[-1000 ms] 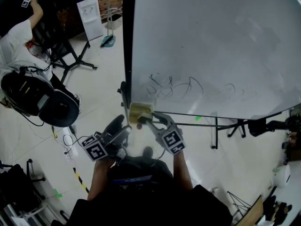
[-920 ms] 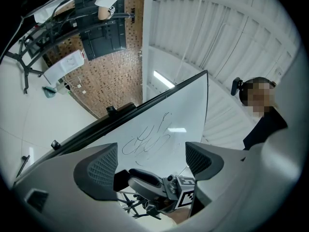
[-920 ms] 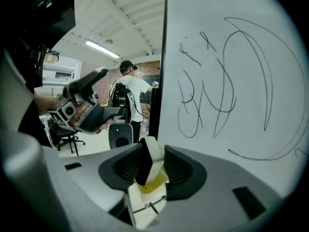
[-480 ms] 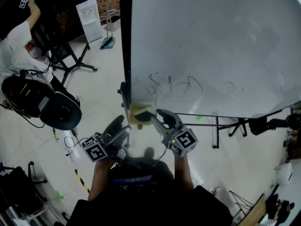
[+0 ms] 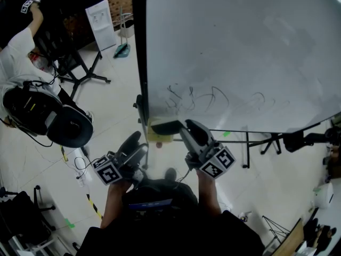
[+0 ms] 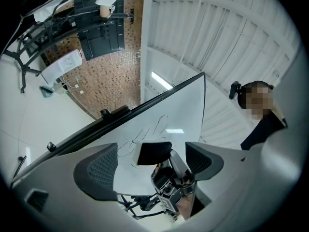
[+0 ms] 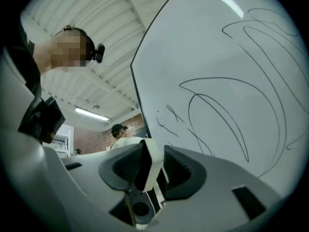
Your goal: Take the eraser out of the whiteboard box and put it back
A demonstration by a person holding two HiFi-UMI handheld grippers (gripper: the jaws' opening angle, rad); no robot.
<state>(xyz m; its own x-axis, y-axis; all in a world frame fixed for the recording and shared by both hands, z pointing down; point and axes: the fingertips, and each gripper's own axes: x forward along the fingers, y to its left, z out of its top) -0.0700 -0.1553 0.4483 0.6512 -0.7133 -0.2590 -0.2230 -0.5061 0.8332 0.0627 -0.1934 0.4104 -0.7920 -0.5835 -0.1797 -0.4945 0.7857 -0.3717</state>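
Black felt on a white body, the eraser (image 5: 167, 127) sits clamped in the right hand-held gripper (image 5: 178, 128). It is held in front of the scribbled whiteboard (image 5: 245, 52), just above the yellowish box (image 5: 160, 138) at the board's lower corner. The left hand-held gripper (image 5: 136, 144) hangs lower, jaws apart and empty.

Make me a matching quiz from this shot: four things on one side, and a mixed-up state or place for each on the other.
Things:
1. eraser
2. left gripper
3. whiteboard
4. yellow box

States or places:
A. jaws apart, nothing between them
B. marked with dark scribbled lines
C. clamped in the right gripper
D. at the board's lower left corner, just under the eraser in the head view

Pairs: 1-C, 2-A, 3-B, 4-D
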